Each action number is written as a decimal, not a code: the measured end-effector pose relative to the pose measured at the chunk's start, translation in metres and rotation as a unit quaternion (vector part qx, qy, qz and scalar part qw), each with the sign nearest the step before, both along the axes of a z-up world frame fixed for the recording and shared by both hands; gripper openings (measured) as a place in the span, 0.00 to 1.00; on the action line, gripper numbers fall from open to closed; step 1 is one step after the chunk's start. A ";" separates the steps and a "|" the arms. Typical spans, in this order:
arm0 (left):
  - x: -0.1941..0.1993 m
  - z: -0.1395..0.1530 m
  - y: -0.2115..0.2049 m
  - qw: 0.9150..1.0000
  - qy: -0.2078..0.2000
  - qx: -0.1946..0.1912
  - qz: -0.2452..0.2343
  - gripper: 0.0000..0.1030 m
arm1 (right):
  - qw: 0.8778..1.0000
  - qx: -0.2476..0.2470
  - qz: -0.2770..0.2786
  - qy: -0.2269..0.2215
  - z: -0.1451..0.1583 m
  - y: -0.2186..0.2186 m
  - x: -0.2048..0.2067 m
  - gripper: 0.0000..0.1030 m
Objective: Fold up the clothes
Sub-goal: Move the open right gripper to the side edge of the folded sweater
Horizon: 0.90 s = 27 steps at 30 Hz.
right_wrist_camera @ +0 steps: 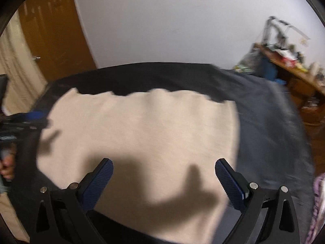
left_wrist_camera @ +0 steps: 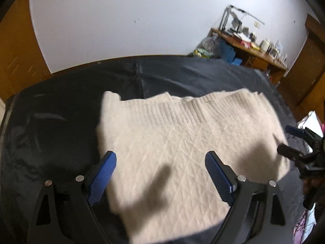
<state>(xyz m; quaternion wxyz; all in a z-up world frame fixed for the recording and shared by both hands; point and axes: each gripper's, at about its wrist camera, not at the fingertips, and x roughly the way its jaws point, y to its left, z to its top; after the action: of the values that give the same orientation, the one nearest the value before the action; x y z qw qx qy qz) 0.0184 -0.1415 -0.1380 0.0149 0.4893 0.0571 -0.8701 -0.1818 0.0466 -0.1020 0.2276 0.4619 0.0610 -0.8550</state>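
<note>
A cream knitted sweater (left_wrist_camera: 182,142) lies folded on a dark sheet (left_wrist_camera: 50,132), its ribbed hem at the far side. My left gripper (left_wrist_camera: 160,162) is open and empty, hovering above the sweater's near part. The right gripper (left_wrist_camera: 298,142) shows at the right edge of the left wrist view. In the right wrist view the sweater (right_wrist_camera: 142,132) looks blurred on the sheet (right_wrist_camera: 274,132). My right gripper (right_wrist_camera: 163,170) is open and empty above the sweater's near edge. The left gripper (right_wrist_camera: 26,118) shows at the left edge.
A wooden desk (left_wrist_camera: 254,52) with clutter stands at the back right against a white wall. A wooden door (right_wrist_camera: 50,30) is at the left. Patterned fabric (right_wrist_camera: 319,203) lies at the right edge of the bed.
</note>
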 end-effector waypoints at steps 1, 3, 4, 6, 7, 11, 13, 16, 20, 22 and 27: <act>-0.013 -0.015 0.013 1.000 -0.013 -0.008 0.002 0.89 | 1.000 -0.002 0.013 -0.012 -0.006 -0.009 0.000 0.98; -0.020 -0.029 0.018 0.999 -0.026 -0.019 0.000 0.88 | 0.999 0.008 0.029 -0.034 -0.020 -0.022 -0.002 0.98; -0.020 -0.033 0.015 0.999 -0.030 -0.024 -0.003 0.88 | 0.998 0.022 0.030 -0.045 -0.028 -0.024 -0.007 0.98; -0.017 -0.036 0.015 0.999 -0.029 -0.032 -0.021 0.88 | 0.997 0.038 0.023 -0.057 -0.043 -0.020 -0.015 0.99; -0.016 -0.037 0.014 0.999 -0.027 -0.033 -0.031 0.88 | 0.998 0.032 0.022 -0.057 -0.048 -0.015 -0.019 0.99; -0.014 -0.038 0.008 0.999 -0.023 -0.023 -0.043 0.88 | 0.998 0.042 0.022 -0.051 -0.052 -0.017 -0.023 0.99; -0.015 -0.038 0.007 0.999 -0.022 -0.021 -0.043 0.88 | 0.998 0.046 0.022 -0.048 -0.053 -0.019 -0.023 0.99; -0.023 -0.040 0.015 0.998 -0.028 -0.031 -0.037 0.88 | 0.998 0.034 0.019 -0.050 -0.050 -0.017 -0.026 1.00; -0.025 -0.035 0.018 0.999 -0.034 -0.029 -0.024 0.89 | 0.998 -0.007 -0.006 -0.069 -0.038 -0.003 -0.022 0.99; -0.024 -0.031 0.018 0.999 -0.034 -0.023 -0.019 0.89 | 0.995 -0.048 -0.032 -0.077 -0.032 0.017 -0.014 0.99; -0.026 -0.023 0.020 0.999 -0.030 -0.001 -0.016 0.89 | 0.982 -0.140 -0.085 -0.093 -0.026 0.065 -0.005 0.99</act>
<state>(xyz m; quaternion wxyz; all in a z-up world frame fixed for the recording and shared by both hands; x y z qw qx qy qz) -0.0072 -0.1219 -0.1605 0.0032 0.5160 0.0484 -0.8552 -0.1872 0.1118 -0.1279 0.2210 0.5066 -0.1203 -0.8247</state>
